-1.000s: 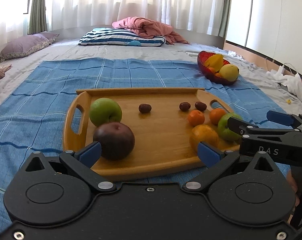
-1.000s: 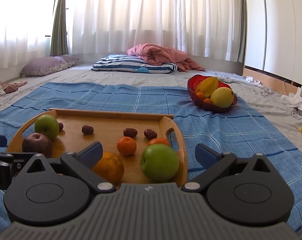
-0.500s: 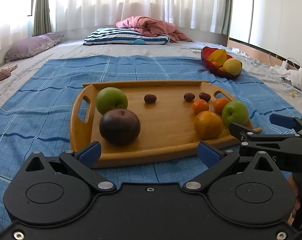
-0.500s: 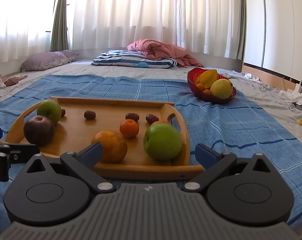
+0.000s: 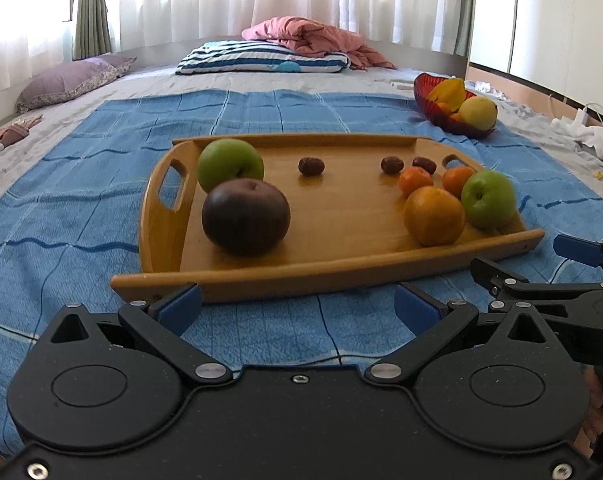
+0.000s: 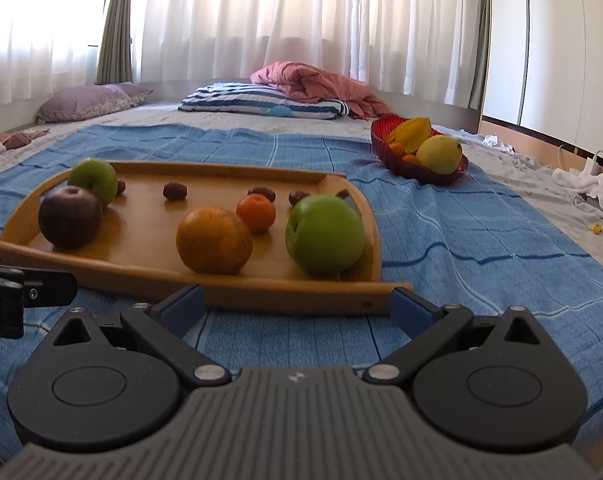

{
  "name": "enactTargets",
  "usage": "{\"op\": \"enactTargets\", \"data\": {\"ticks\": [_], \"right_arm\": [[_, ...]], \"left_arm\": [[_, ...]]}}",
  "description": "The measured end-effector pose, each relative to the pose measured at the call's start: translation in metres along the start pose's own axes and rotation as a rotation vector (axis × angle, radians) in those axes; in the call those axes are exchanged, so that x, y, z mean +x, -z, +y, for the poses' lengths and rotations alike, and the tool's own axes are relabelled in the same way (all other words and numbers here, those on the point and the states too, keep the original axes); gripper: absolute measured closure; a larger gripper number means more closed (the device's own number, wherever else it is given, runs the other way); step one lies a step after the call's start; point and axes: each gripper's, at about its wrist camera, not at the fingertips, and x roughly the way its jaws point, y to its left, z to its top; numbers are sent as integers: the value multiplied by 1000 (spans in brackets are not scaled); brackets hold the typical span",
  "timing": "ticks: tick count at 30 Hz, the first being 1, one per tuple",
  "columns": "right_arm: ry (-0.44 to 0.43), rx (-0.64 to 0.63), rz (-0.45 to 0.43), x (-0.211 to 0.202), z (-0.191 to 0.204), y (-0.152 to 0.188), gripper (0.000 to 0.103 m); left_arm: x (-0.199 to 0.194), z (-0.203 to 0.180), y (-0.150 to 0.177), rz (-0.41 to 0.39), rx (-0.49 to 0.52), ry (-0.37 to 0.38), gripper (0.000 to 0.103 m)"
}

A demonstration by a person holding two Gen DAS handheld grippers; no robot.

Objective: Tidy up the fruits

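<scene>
Fingers (image 5: 180, 307) spread; only right view hides second tangerine (image 5: 457, 179).

Left hand-held gripper (image 5: 297, 306), right hand-held gripper (image 6: 295, 304): jaws spread, empty.

The left gripper (image 5: 297, 306) hovers with fingers (image 5: 180, 308) spread wide and empty, just short of a wooden tray (image 5: 341, 276) on a blue blanket (image 5: 81, 208). The tray carries a dark apple (image 5: 245, 217), two green apples (image 5: 230, 164), an orange (image 5: 434, 215), tangerines (image 5: 415, 180) and dates (image 5: 311, 166). The right gripper (image 5: 541, 276) shows at right; a red fruit bowl (image 5: 453, 124) sits well beyond.
</scene>
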Motion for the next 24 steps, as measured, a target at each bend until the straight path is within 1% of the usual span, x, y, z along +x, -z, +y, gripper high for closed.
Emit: {"op": "enactTargets", "data": {"ticks": [8, 13, 24], "right_arm": [[16, 2, 20, 8, 2, 11, 0], [10, 11, 25, 17, 2, 17, 0], [-5, 6, 38, 23, 1, 19, 0]], "left_arm": [[13, 1, 8, 21, -12, -19, 0], [22, 4, 12, 39, -43, -26, 0], [33, 3, 14, 29, -32, -54, 0]]}}
